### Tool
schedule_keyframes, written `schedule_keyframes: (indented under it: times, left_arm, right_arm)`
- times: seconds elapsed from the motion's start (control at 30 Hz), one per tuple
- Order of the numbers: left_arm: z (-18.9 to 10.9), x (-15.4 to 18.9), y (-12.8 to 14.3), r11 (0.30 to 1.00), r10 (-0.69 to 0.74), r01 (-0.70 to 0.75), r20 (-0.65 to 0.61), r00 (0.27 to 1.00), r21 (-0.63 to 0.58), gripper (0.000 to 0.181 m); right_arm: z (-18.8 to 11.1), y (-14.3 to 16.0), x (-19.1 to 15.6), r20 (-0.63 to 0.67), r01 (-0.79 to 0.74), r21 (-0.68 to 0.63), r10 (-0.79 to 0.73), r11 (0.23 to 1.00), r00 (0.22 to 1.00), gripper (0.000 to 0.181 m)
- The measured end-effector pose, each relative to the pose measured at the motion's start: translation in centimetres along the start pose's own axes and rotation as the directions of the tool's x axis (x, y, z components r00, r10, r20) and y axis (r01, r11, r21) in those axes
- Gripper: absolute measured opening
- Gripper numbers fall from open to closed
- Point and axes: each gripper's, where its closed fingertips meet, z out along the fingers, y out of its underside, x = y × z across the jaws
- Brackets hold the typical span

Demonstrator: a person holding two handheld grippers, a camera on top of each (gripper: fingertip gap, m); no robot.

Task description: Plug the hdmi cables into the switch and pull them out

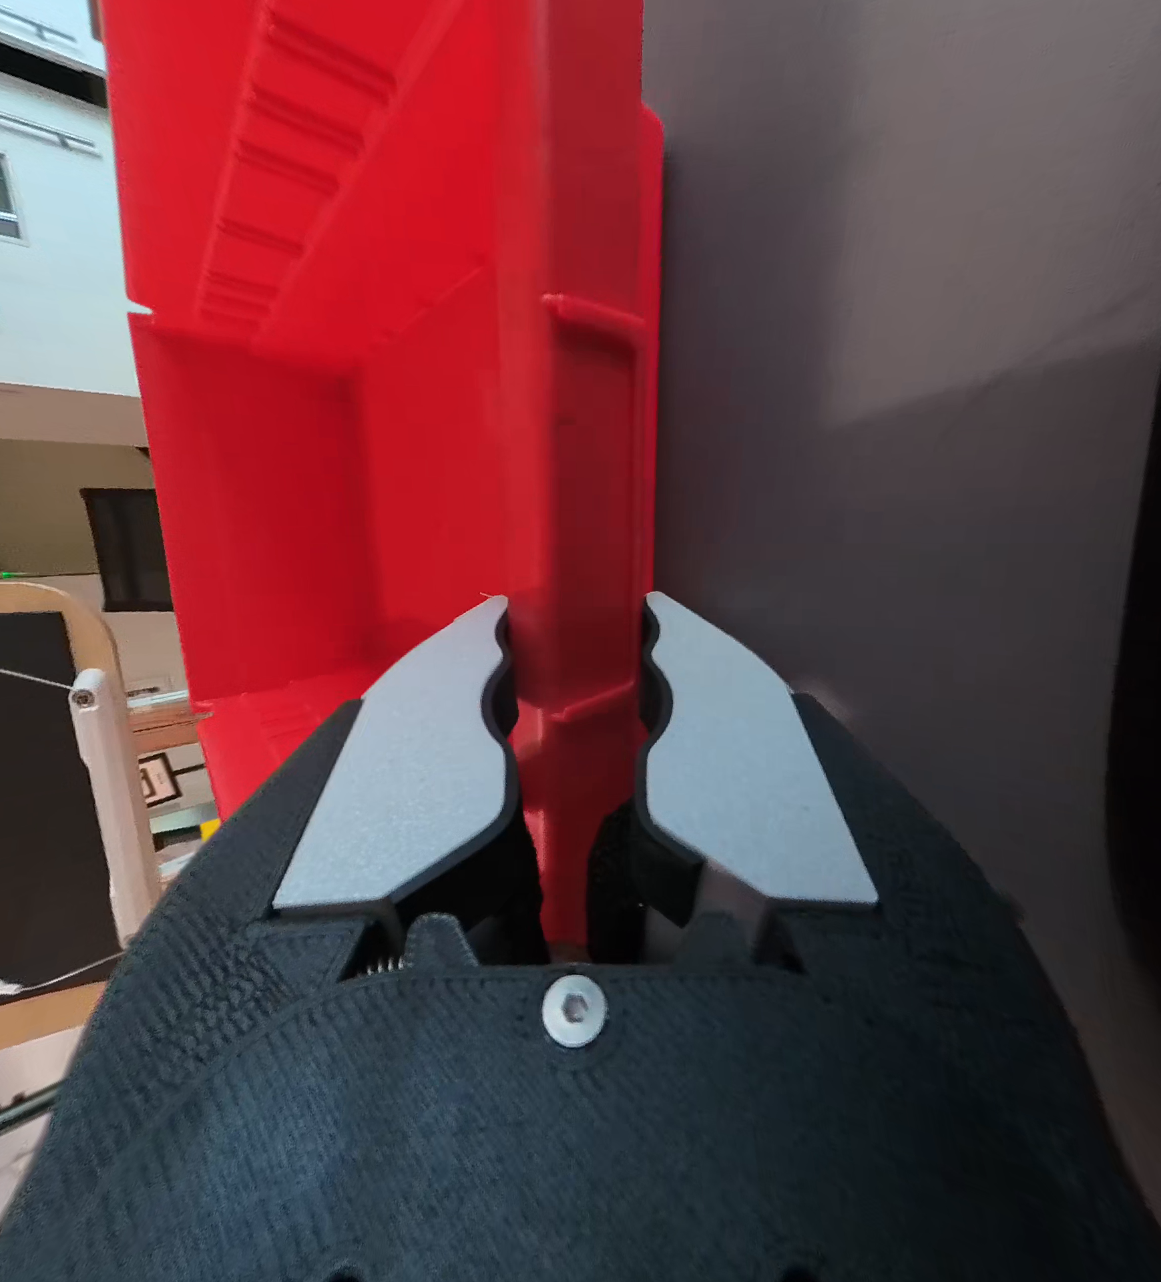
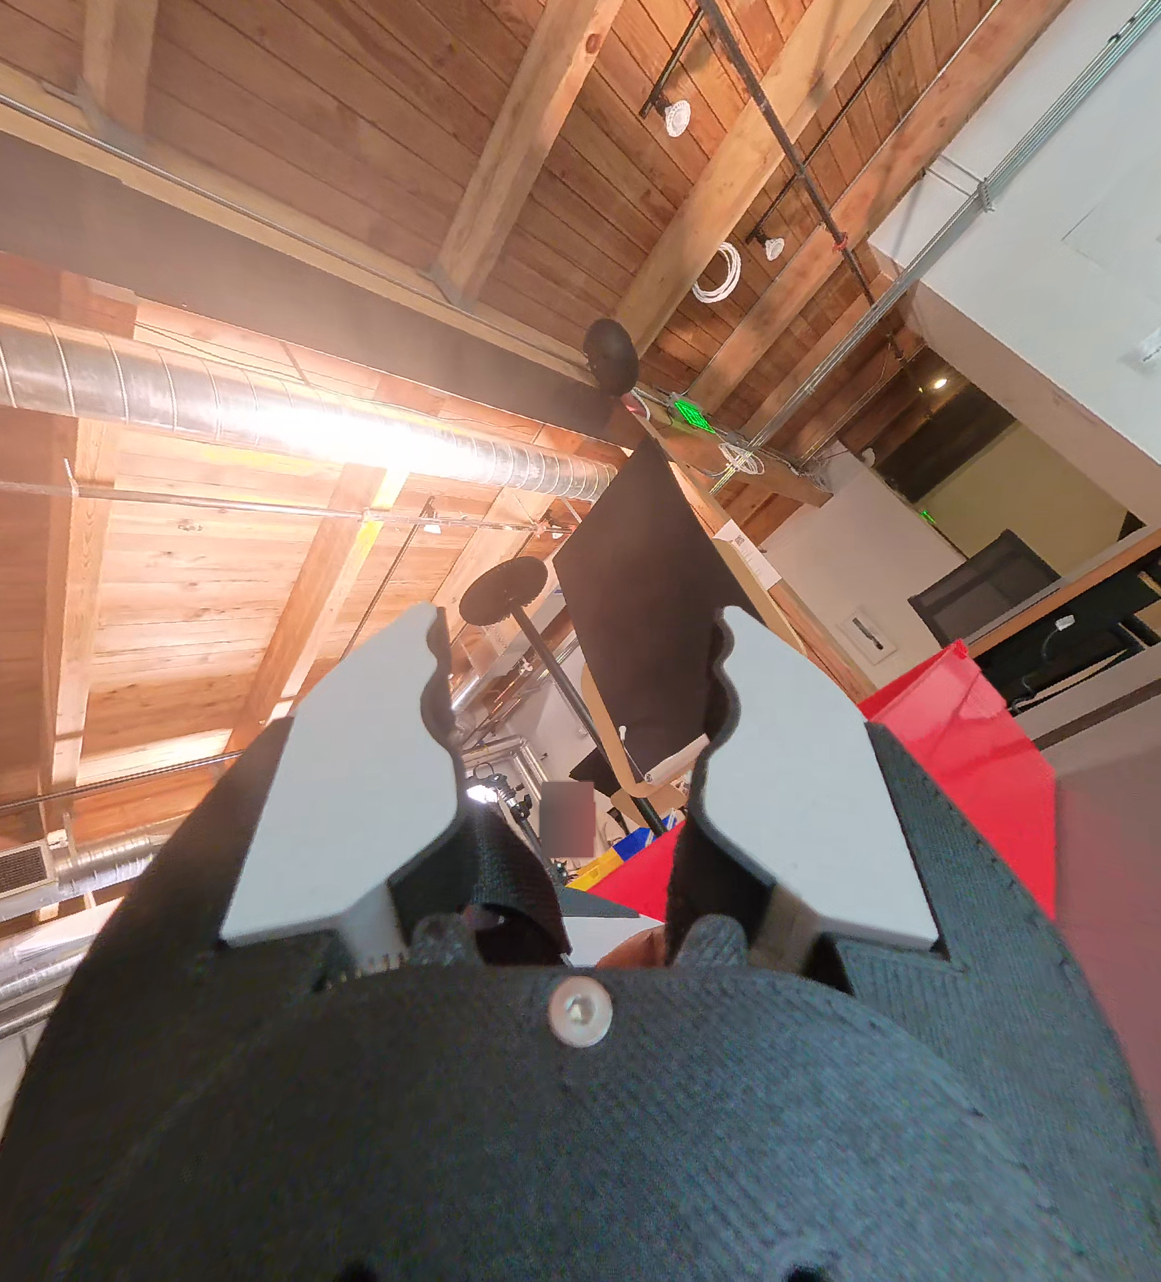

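No HDMI cable or switch shows in either view. My left gripper is shut on the rim of a red plastic bin, with a fingertip pressed against each side of the rim. The bin fills the middle of the left wrist view, lying against a grey-brown surface. My right gripper is open and empty and points up toward the wooden ceiling. The red bin also shows low on the right in the right wrist view.
A wood-framed black board stands at the left. In the right wrist view there are a metal duct, a black panel, a black stand with a round head, and yellow and blue bins far off.
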Motion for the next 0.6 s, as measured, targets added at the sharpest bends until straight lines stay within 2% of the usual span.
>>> schedule_keyframes:
  times: [0.13,0.2,0.27,0.37,0.43,0.5,0.57,0.6]
  left_arm:
    - [0.0,-0.2,0.1,0.999,-0.033,0.032,0.018,0.999,0.022,0.033]
    - [-0.6,-0.9,0.3,0.999,-0.028,0.026,0.084,0.996,0.022,0.046]
    - [-2.2,-1.4,0.6,0.996,-0.071,0.064,0.121,0.990,0.055,0.056]
    - [-6.8,-2.4,2.0,0.963,-0.238,0.212,0.161,0.958,0.167,0.057]
    - [-10.4,-3.2,4.8,0.926,-0.353,0.309,0.210,0.912,0.216,0.057]
    - [-13.5,-3.7,9.8,0.892,-0.449,0.408,0.278,0.849,0.196,0.059]
    - [-15.7,-3.1,15.9,0.859,-0.505,0.499,0.335,0.795,0.113,0.063]
    - [-16.6,-2.5,18.9,0.844,-0.519,0.532,0.355,0.778,0.068,0.063]
  right_arm:
    - [0.0,0.1,-0.1,0.000,0.014,-0.007,-0.014,1.000,1.000,0.072]
    - [0.0,0.2,-0.1,-0.005,0.026,-0.012,-0.026,1.000,1.000,0.072]
    - [0.0,0.3,0.0,-0.016,0.042,-0.028,-0.042,0.999,0.999,0.073]
    - [0.0,0.7,0.6,-0.055,0.096,-0.111,-0.102,0.989,0.993,0.074]
    - [-0.3,1.7,3.6,-0.195,0.180,-0.297,-0.244,0.938,0.950,0.072]
    - [-0.7,2.8,6.4,-0.294,0.187,-0.487,-0.361,0.853,0.885,0.083]
    - [-0.7,4.4,6.8,-0.242,0.189,-0.635,-0.426,0.749,0.872,0.077]
    - [-0.6,4.7,7.4,-0.232,0.216,-0.687,-0.491,0.694,0.840,0.077]
